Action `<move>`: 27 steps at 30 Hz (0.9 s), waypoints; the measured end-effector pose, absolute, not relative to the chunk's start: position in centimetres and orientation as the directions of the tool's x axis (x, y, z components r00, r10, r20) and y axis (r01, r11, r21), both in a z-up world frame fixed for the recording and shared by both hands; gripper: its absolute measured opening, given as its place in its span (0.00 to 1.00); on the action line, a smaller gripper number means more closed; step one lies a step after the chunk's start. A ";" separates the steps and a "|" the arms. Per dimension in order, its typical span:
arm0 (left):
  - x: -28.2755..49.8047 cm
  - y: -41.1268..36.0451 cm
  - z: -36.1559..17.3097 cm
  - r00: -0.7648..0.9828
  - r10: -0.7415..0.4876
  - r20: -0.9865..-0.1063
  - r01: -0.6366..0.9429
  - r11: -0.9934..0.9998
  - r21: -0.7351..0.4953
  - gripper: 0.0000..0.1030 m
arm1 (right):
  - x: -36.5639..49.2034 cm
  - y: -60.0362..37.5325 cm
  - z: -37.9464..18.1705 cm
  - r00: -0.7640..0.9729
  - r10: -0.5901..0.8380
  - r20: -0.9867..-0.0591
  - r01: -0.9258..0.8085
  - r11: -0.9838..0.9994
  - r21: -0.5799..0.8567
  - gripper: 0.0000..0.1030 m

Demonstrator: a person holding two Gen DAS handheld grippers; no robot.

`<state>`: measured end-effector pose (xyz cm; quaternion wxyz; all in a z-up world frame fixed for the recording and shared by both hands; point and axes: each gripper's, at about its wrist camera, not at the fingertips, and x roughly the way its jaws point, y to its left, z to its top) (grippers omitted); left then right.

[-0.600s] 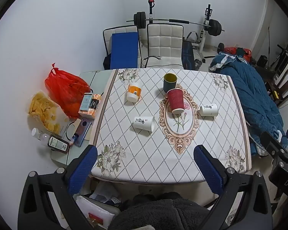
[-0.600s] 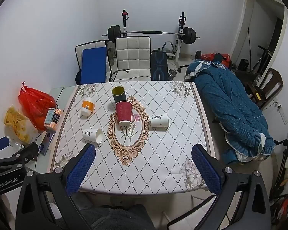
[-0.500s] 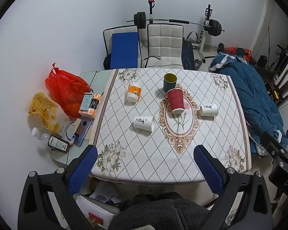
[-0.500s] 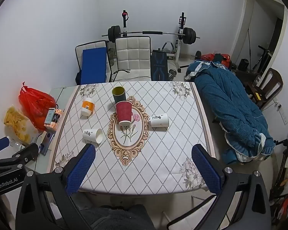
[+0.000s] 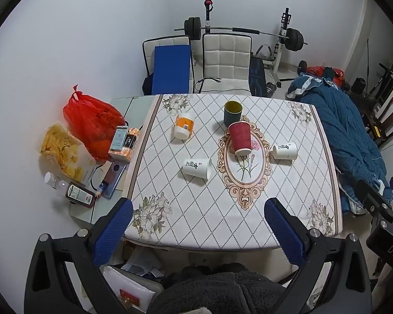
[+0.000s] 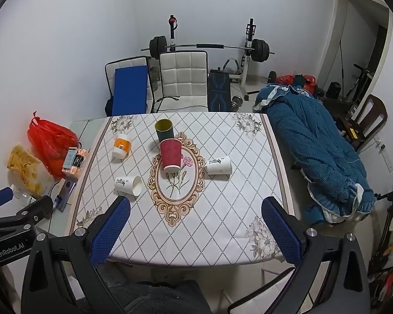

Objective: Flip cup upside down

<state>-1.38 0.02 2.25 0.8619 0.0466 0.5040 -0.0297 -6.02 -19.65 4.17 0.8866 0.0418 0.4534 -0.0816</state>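
Several cups are on the patterned table (image 5: 196, 219) (image 6: 201, 235). A dark green cup (image 5: 233, 113) (image 6: 164, 130) stands upright at the back. A red ribbed cup (image 5: 239, 138) (image 6: 171, 155) stands rim down in front of it. Two white paper cups lie on their sides, one left (image 5: 197, 168) (image 6: 128, 184), one right (image 5: 285, 151) (image 6: 219, 165). An orange-and-white cup (image 5: 184, 129) (image 6: 121, 146) lies tilted at the back left. My left gripper (image 5: 199, 231) and right gripper (image 6: 195, 229) are open and empty, held above the table's near edge, far from all cups.
A side table (image 5: 102, 198) on the left holds a red bag (image 5: 90, 123), snack packs, bottles and a phone. Two chairs (image 5: 226, 62) and a barbell rack (image 5: 238, 30) stand behind the table. A blue quilt (image 6: 319, 157) lies on the right.
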 end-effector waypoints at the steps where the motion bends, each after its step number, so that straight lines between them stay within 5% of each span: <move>1: -1.4 0.0 2.3 0.490 -0.004 -0.872 0.098 0.994 0.050 1.00 | -6.0 -19.6 4.1 0.577 -0.109 -0.809 0.183 0.983 -0.001 0.99; 17: -0.2 -0.1 0.6 0.472 0.012 -0.882 0.060 0.997 0.045 1.00 | -5.6 -19.3 4.4 0.566 -0.095 -0.819 0.179 0.984 0.009 0.99; 27: 4.9 -2.3 -7.2 0.377 0.113 -0.919 0.020 0.991 0.130 1.00 | -0.1 -23.2 -6.0 0.408 -0.058 -0.911 0.185 0.982 0.020 0.99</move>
